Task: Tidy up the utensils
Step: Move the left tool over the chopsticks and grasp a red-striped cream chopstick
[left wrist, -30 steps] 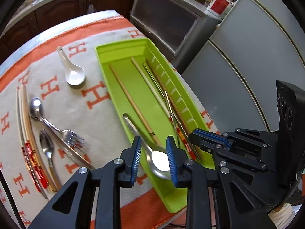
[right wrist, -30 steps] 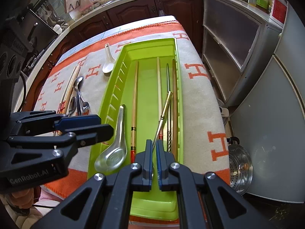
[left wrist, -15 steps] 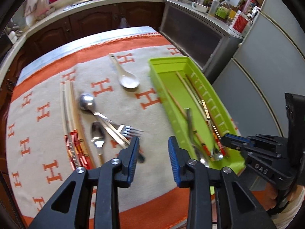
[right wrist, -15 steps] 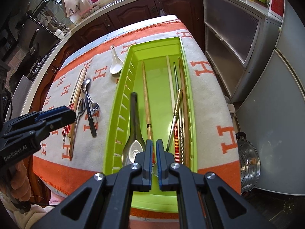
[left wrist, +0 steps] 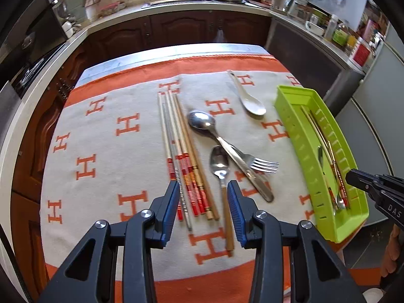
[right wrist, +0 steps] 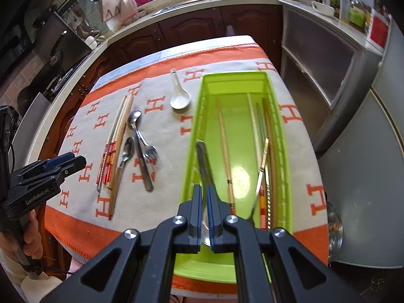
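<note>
My left gripper (left wrist: 203,197) hovers over the near ends of a bundle of chopsticks (left wrist: 176,136) and the wooden handle of a small spoon (left wrist: 219,161). Its jaws are opening, with these beneath the gap and no pad touching them. A large steel spoon (left wrist: 202,122), a fork (left wrist: 262,164) and a white ceramic spoon (left wrist: 252,103) lie on the cloth. The green tray (right wrist: 192,136) holds several chopsticks and a steel spoon (right wrist: 202,156). My right gripper (right wrist: 204,202) is shut above the tray's near end, gripping nothing.
An orange-bordered cloth (left wrist: 106,151) covers the table. The tray sits along its right edge, beside grey cabinets. A steel pot (right wrist: 333,229) stands on the floor to the right. Dark kitchen cabinets ring the far side. A hand (right wrist: 30,237) holds the left gripper's handle.
My left gripper has swung left, from over the tray to over the utensils on the cloth, leaving the steel spoon in the tray; its jaws have widened. The right gripper drew back slightly, still shut.
</note>
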### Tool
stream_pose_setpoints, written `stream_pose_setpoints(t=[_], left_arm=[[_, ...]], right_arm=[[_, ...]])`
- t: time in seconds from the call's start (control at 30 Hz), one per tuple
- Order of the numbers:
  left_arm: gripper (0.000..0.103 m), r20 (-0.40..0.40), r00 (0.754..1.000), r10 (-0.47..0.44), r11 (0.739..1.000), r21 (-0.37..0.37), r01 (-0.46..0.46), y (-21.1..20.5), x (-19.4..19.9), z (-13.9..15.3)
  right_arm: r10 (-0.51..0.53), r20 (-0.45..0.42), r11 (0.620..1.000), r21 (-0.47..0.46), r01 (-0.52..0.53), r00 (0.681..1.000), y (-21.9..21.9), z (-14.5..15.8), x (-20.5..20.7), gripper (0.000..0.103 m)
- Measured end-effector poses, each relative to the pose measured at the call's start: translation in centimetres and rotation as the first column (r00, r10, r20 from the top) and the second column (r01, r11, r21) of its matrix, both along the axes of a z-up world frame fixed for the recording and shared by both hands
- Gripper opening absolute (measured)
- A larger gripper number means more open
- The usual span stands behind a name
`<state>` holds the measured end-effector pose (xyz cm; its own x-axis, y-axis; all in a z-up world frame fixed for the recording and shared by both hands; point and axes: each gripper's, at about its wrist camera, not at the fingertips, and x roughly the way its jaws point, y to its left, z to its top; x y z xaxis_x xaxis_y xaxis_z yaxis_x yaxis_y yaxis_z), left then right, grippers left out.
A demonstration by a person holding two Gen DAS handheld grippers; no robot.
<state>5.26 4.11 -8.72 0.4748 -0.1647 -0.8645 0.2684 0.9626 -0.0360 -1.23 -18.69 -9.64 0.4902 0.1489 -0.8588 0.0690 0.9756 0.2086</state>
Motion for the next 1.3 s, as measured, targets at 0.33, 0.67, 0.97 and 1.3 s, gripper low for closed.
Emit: stream_pose_setpoints(t=[0.33, 0.67, 0.97, 1.3], left_arm=[[0.05, -0.014, 0.995, 0.098, 0.984, -0.149, -0.099, 4.4, 2.0, -1.5], [0.05, -0.037, 0.99, 0.139, 0.987, -0.072, -0.141, 4.9, 4.2, -5.9], [0.048, -0.06, 0.99, 0.129, 0.991, -0.024, -0.131, 4.2, 5.0, -7.9], [0.043, -0.05, 0.989, 0.142, 0.99, -0.009, -0.143, 4.3, 5.1, -7.7]], right_arm=[[0.086, -0.005, 0.995, -0.045, -0.086, 0.996, 5.5, 0.2, 4.3, 0.005], [0.144, -0.022, 0.989, 0.026, -0.143, 0.989, 10.6, -2.5, 6.9, 0.005], [0.185, -0.028, 0.982, 0.052, -0.183, 0.982, 12.2, -4.0, 6.7, 0.005], [0.187, -0.045, 0.98, 0.071, -0.184, 0.981, 12.1, -4.8, 7.0, 0.005]])
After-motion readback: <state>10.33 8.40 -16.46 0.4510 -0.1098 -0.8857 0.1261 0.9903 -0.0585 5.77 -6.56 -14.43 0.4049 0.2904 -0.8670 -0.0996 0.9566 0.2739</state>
